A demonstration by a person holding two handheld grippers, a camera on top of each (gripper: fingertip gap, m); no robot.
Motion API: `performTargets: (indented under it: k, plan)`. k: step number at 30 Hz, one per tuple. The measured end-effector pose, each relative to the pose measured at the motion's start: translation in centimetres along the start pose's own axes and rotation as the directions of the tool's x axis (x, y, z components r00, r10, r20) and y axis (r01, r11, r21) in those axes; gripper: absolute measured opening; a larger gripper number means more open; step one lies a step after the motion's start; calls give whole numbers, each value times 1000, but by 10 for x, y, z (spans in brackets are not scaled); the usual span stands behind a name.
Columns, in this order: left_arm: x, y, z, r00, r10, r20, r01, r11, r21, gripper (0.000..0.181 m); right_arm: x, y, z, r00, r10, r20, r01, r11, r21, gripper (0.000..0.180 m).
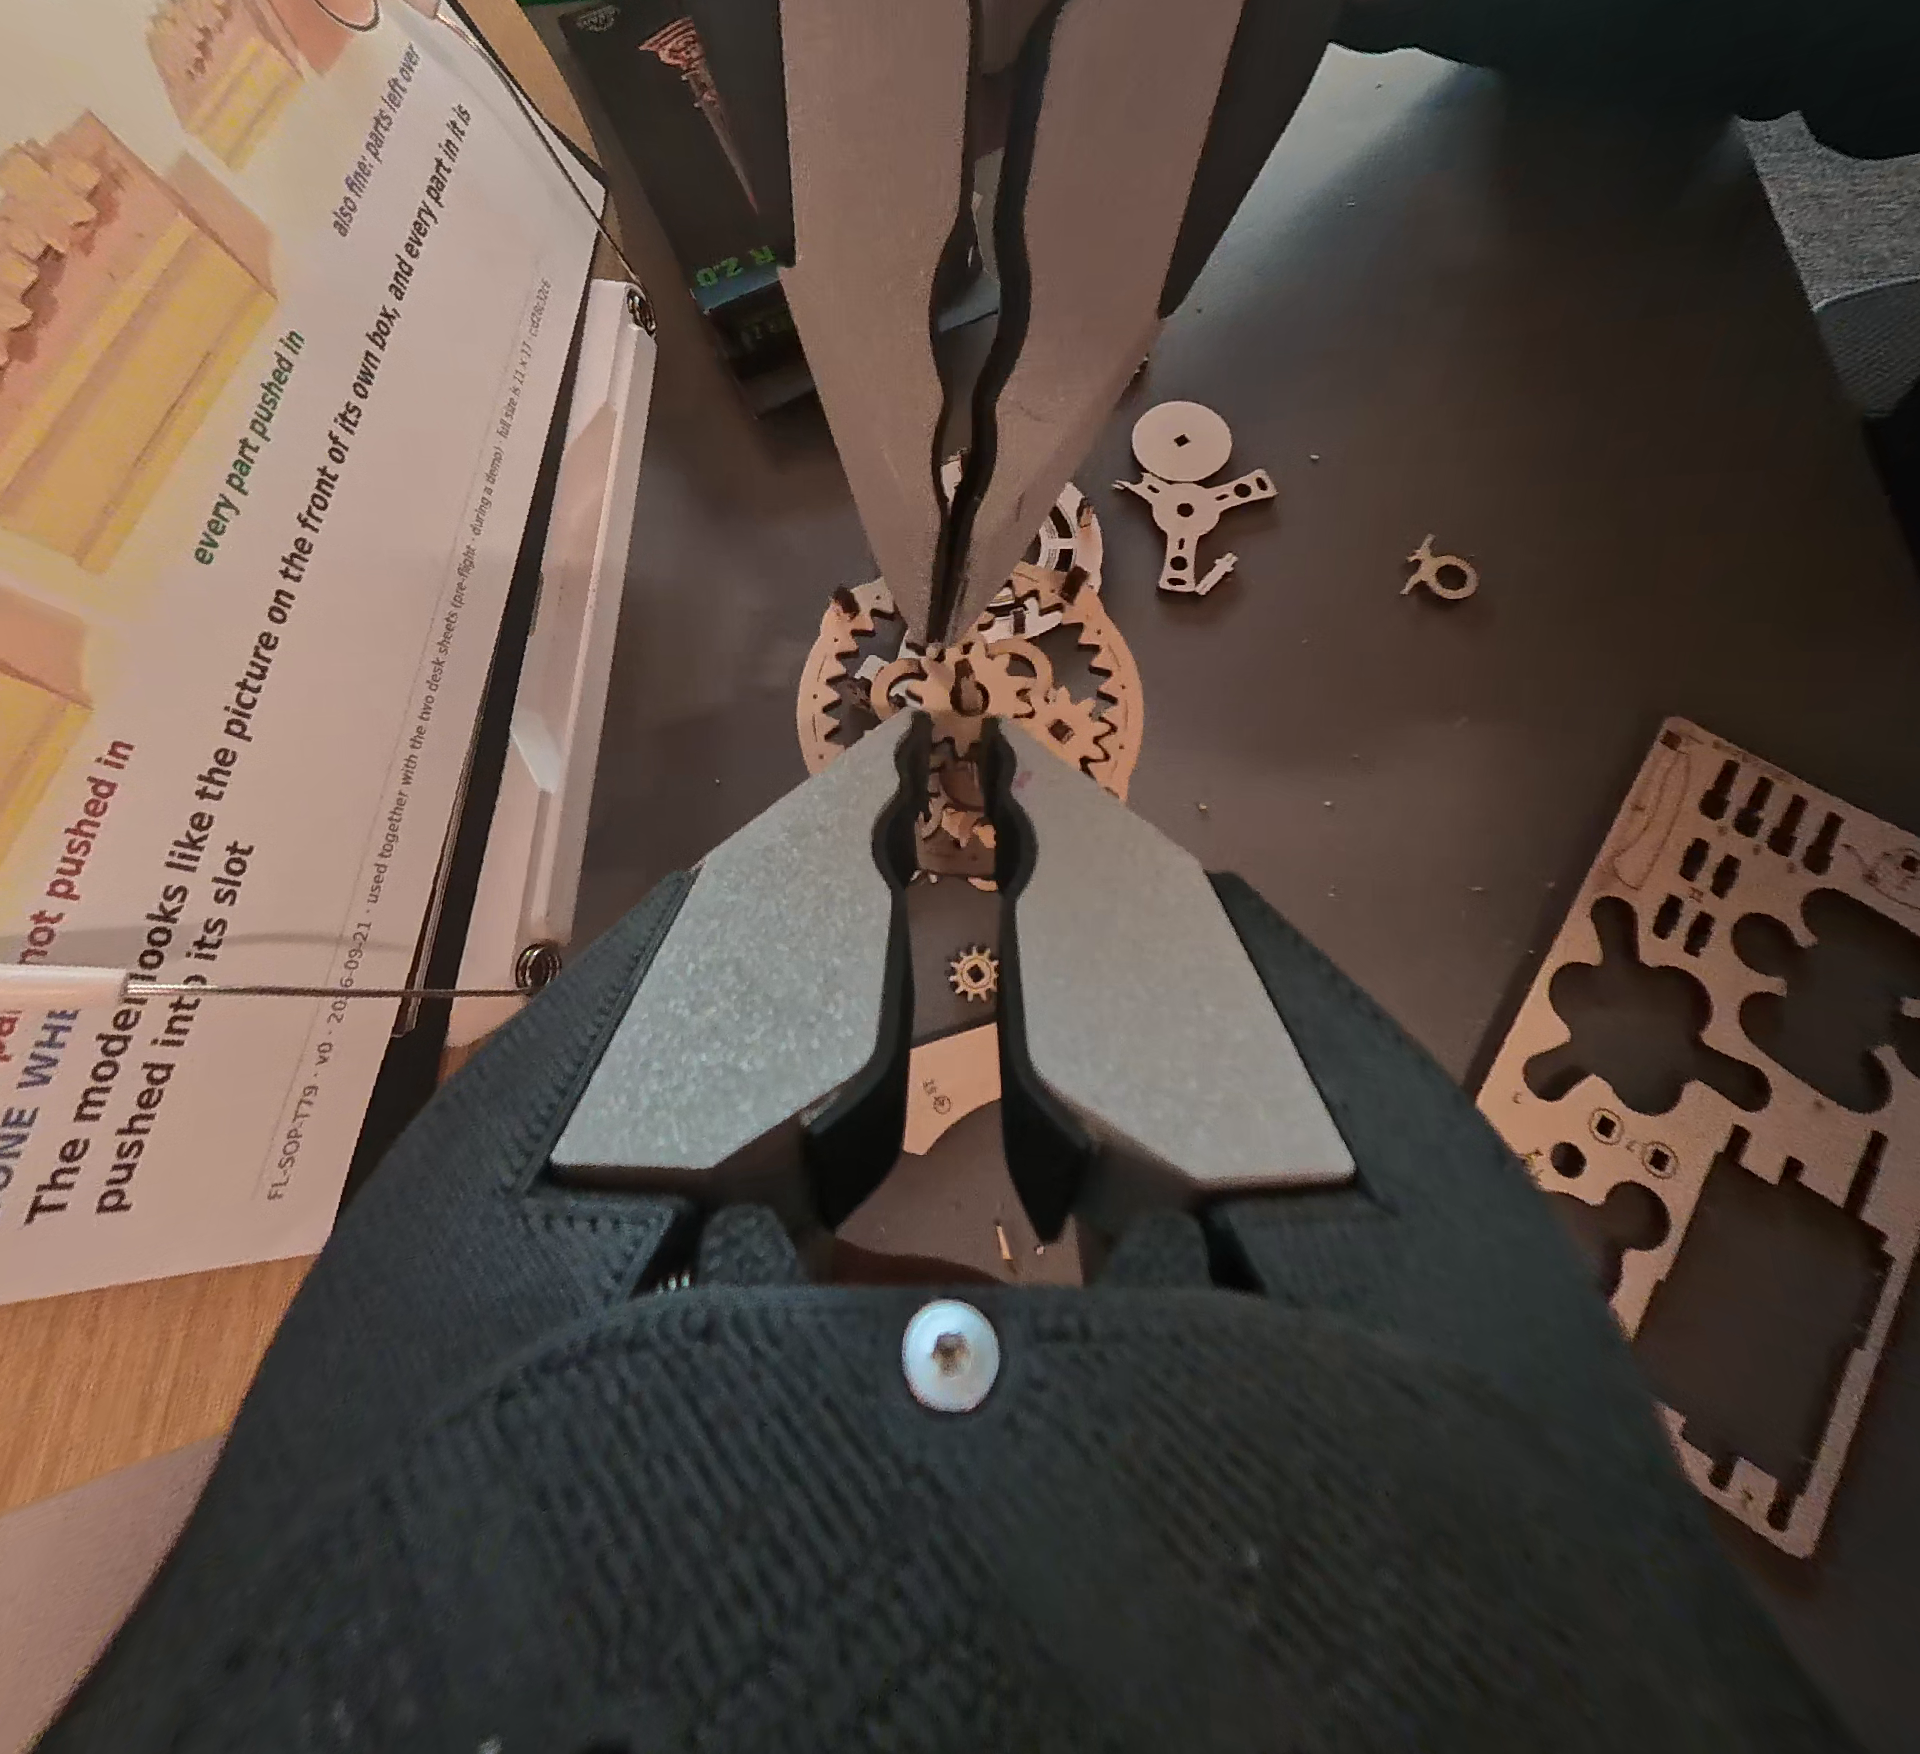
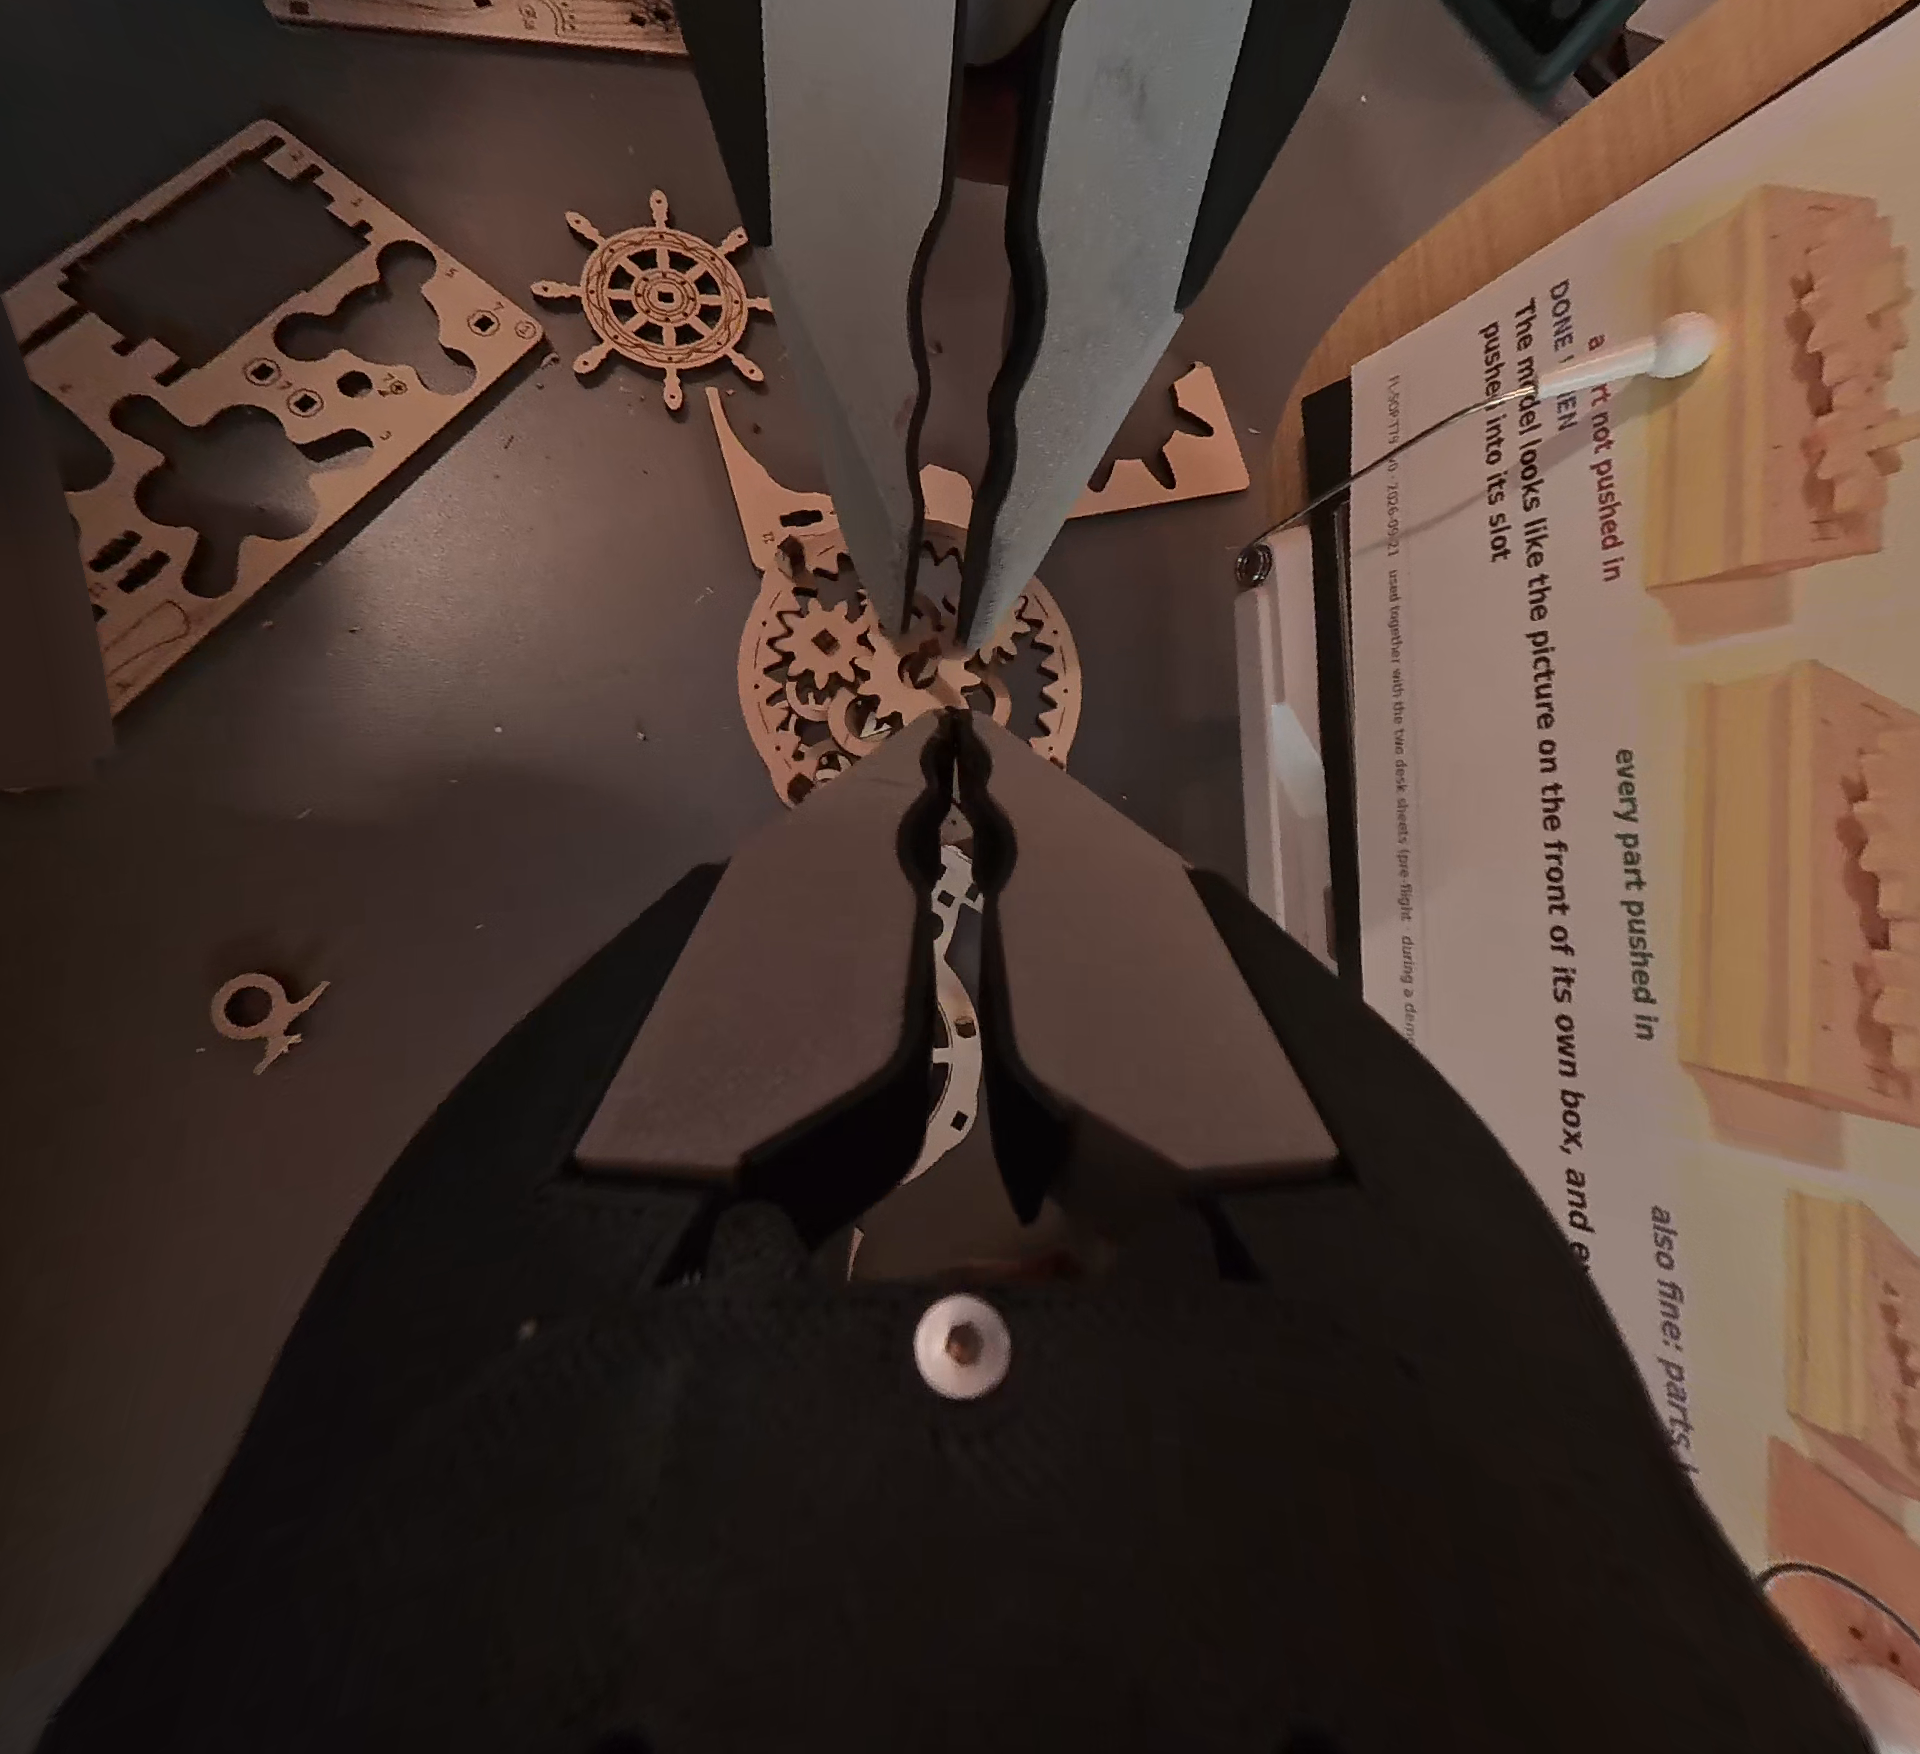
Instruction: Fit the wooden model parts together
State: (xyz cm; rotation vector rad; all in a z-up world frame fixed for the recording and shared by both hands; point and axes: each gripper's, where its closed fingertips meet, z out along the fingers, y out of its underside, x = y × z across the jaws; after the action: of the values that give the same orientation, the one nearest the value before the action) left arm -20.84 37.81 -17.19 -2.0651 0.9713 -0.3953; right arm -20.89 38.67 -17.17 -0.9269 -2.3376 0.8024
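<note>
The wooden gear model (image 1: 1101, 696), a round toothed ring with small cogs inside, lies flat on the dark table; it also shows in the right wrist view (image 2: 821, 644). My left gripper (image 1: 956, 733) reaches over its near edge. Its fingertips stand slightly apart on either side of the central wooden hub (image 1: 966, 681), and I see no grip on it. My right gripper (image 2: 951, 722) is shut, with its tips down at the same hub from the opposite side. In the left wrist view the right gripper (image 1: 940, 639) comes in from the top with its tips together.
A cut-out wooden sheet (image 1: 1714, 1112) lies to the right. A three-armed part (image 1: 1195, 509), a small ring piece (image 1: 1439, 572) and a tiny cog (image 1: 974, 974) lie loose. A ship's wheel (image 2: 665, 296) lies beyond the model. An instruction sheet (image 2: 1662, 769) borders the table. Left and right tips are no more than a few centimetres apart. My left gripper's tips are some 8 cm from the tiny cog (image 1: 974, 974).
</note>
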Motion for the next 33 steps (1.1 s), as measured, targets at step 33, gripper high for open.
performTargets:
  k: [33]
  plan:
    - [-10,6,-5,1000,-10,10,10,1000,-16,6,7,-3,8,999,-18,28,18,1000,-12,0]
